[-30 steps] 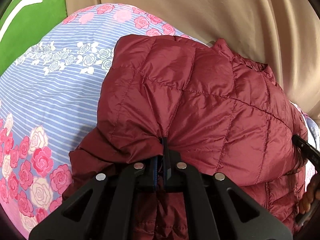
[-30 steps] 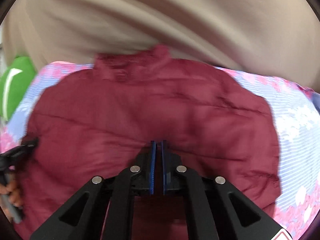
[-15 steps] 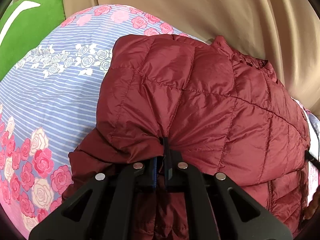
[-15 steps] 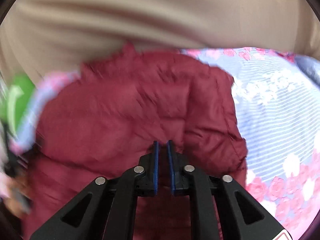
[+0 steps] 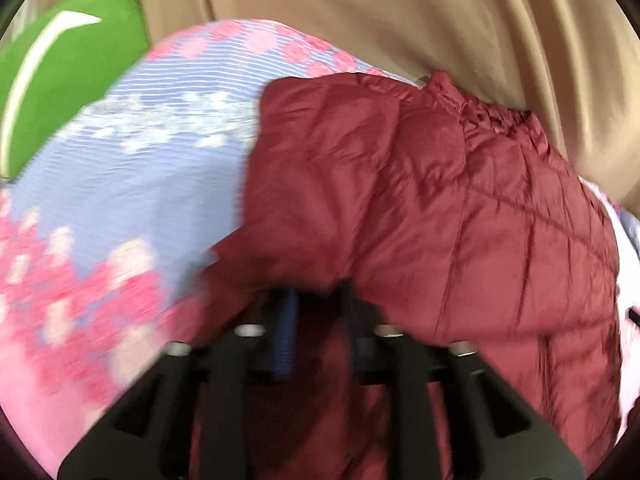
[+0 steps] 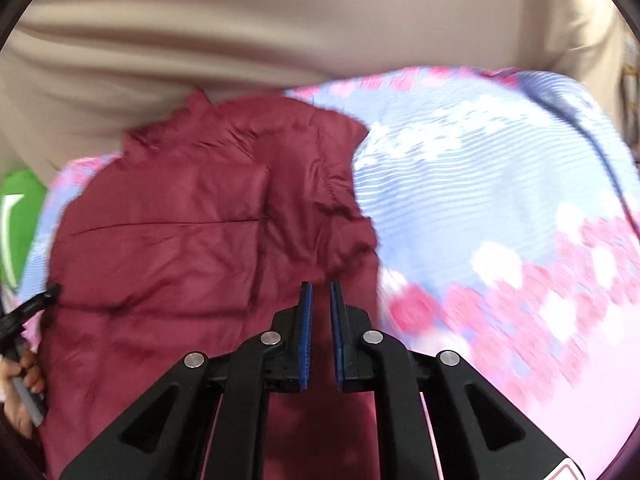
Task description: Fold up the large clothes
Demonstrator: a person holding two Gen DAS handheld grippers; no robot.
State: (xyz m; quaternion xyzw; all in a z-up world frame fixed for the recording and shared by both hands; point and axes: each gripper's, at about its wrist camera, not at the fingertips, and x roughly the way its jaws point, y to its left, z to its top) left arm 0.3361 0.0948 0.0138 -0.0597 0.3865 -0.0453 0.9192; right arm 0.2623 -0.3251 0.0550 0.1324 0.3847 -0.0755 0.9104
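Left gripper (image 5: 320, 312): jaws have just been opening, now parted, jacket (image 5: 420, 220) fold loose between them, released. Right gripper (image 6: 320, 308): jaws have just been opening, narrow gap, nothing pinched, over the jacket's right edge. Jacket lies folded on the floral sheet (image 6: 500, 200). Green cushion (image 5: 60, 80) at 10 o'clock. Beige curtain (image 5: 400, 20) at 12, farthest.
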